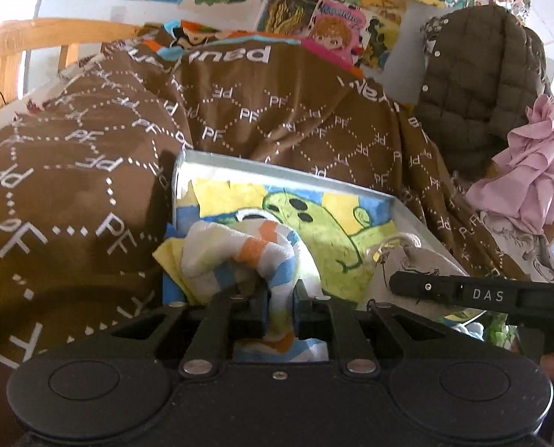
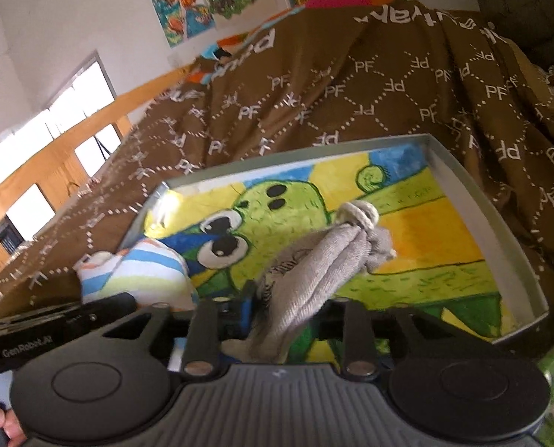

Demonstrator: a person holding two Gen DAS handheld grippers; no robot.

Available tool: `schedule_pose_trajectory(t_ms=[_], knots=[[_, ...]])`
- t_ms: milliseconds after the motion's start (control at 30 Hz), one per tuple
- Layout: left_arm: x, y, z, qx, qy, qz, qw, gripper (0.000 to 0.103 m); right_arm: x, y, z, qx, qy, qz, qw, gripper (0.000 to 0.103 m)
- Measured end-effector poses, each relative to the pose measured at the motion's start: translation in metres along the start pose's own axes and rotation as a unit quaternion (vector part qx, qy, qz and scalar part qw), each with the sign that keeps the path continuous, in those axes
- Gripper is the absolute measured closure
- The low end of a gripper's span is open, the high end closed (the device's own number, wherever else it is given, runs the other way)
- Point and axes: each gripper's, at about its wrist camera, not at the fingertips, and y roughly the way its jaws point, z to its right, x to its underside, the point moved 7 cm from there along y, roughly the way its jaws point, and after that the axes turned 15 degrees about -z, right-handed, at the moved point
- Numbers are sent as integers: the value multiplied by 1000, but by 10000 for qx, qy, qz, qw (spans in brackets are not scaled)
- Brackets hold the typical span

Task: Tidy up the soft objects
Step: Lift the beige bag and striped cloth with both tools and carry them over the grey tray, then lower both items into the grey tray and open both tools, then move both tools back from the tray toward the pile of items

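- The left gripper is clamped on a striped cloth banded in white, orange, blue and pale green; the cloth bulges forward of the blue pads and a tail of it hangs below them.
- The striped cloth is positioned over the near left corner of a shallow grey tray, just beside a yellow-and-blue folded cloth lying at the tray's left edge.
- The right gripper is closed on a grey drawstring pouch; the knotted cord end projects forward over the tray's middle.
- The tray floor is covered by a painted picture of a green cartoon plant on yellow and blue ground.
- The tray's far rim and right wall are seen standing upright; the far right portion of the floor is unoccupied by the cloth and the pouch.
- The tray is set against a brown blanket printed with "PF", which rises directly behind the far rim and along the left side.
- A pink garment and a dark quilted jacket are seen to the right, well apart from the tray.
- A wooden bed rail is seen beyond the blanket on the left in the right wrist view.
- Whether the striped cloth touches the tray floor cannot be determined.
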Motion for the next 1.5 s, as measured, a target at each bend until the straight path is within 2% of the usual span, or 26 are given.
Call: schedule_pose_trajectory(t_ms=[100,167,300,333,433,500,667,867,1067,1267,1500], knots=[[2,-2,0,-22,-80,-28,10000,79,2,-4,5,91,45,-116,9999,40],[4,-4,2,-80,-108,-41,9999,68,2,-7,8,188,78,-180,9996,30],[5,-16,8,-182,-70,50,9998,44,6,-21,14,530,51,-147,9985,18],[5,-19,9,-206,-76,78,9997,41,6,-26,15,573,27,-99,9983,16],[5,-32,14,-246,-105,206,9994,31,8,-44,16,617,-1,119,9980,10],[5,-42,17,-275,-145,341,9989,21,8,-60,17,597,-10,358,9976,1],[9,-76,26,-293,-249,828,9958,6,11,-101,11,685,-178,1065,9918,0],[21,-117,49,-351,-83,1217,9919,1,30,-151,-8,976,-718,1942,9735,0],[37,-155,73,-297,126,1576,9870,1,57,-191,-33,1185,-1160,2466,9548,0],[60,-179,91,-264,262,1712,9845,1,89,-209,-47,1278,-1362,2458,9511,0],[90,-199,98,-244,196,1639,9860,1,129,-226,-57,1315,-1386,2299,9543,0]])
